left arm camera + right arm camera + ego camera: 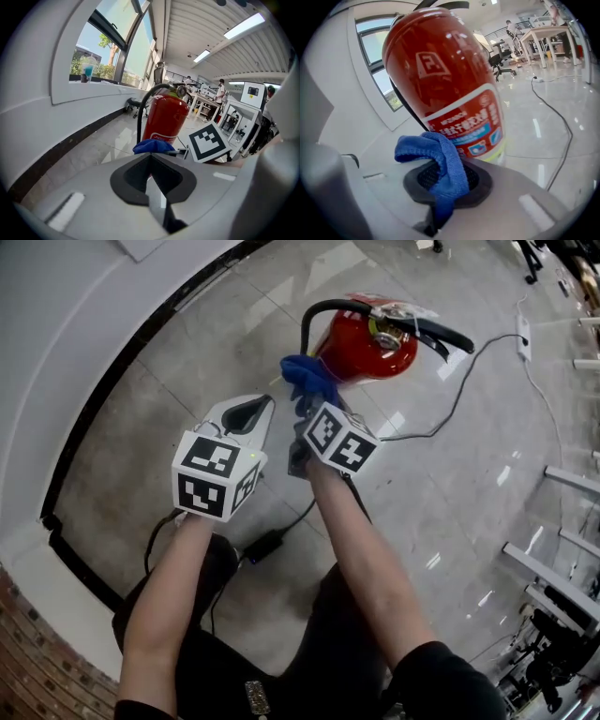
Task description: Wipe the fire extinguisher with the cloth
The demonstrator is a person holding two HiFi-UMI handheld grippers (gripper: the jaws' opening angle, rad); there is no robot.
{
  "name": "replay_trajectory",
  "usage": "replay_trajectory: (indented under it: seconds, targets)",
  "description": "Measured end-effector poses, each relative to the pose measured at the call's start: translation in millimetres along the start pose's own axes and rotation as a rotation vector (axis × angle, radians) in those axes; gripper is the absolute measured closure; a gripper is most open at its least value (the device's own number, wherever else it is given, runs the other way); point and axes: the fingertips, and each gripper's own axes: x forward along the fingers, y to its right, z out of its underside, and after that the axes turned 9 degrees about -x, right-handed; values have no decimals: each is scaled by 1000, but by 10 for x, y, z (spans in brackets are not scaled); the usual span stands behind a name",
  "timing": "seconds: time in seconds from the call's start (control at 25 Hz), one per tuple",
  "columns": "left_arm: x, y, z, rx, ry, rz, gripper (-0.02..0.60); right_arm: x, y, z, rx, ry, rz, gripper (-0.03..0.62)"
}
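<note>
A red fire extinguisher (pixel 367 343) (pixel 165 118) (pixel 449 84) with a black hose and handle stands upright on the floor. My right gripper (pixel 305 401) (pixel 440 183) is shut on a blue cloth (pixel 309 379) (pixel 443 161) (pixel 152 146), and the bunched cloth sits close against the extinguisher's lower body. My left gripper (pixel 255 409) (pixel 151 173) hangs to the left of it, shut with nothing between its jaws, pointing toward the extinguisher.
A curved white wall with a dark base strip (pixel 103 395) runs along the left. A black cable (pixel 450 409) trails over the glossy tiles to a power strip (pixel 524 334). Metal frames (pixel 562 568) stand at the right. A window sill holds a cup (pixel 86 72).
</note>
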Motion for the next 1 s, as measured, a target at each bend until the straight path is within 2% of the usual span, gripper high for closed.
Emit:
replay_trajectory:
  seconds: [0.2, 0.28, 0.56, 0.76, 1.0]
  targets:
    - [265, 326, 255, 4, -29, 67, 575, -247, 563, 97, -67, -23, -7, 565]
    - [358, 430, 304, 41, -52, 94, 575, -296, 835, 6, -87, -14, -2, 565]
    - [655, 410, 396, 99, -45, 59, 575, -116, 1549, -328, -138, 26, 50, 565]
    - [835, 214, 405, 89, -1, -5, 575, 16, 1491, -104, -227, -31, 29, 565]
    - [863, 161, 523, 85, 4, -25, 575, 54, 1129, 331, -188, -118, -4, 565]
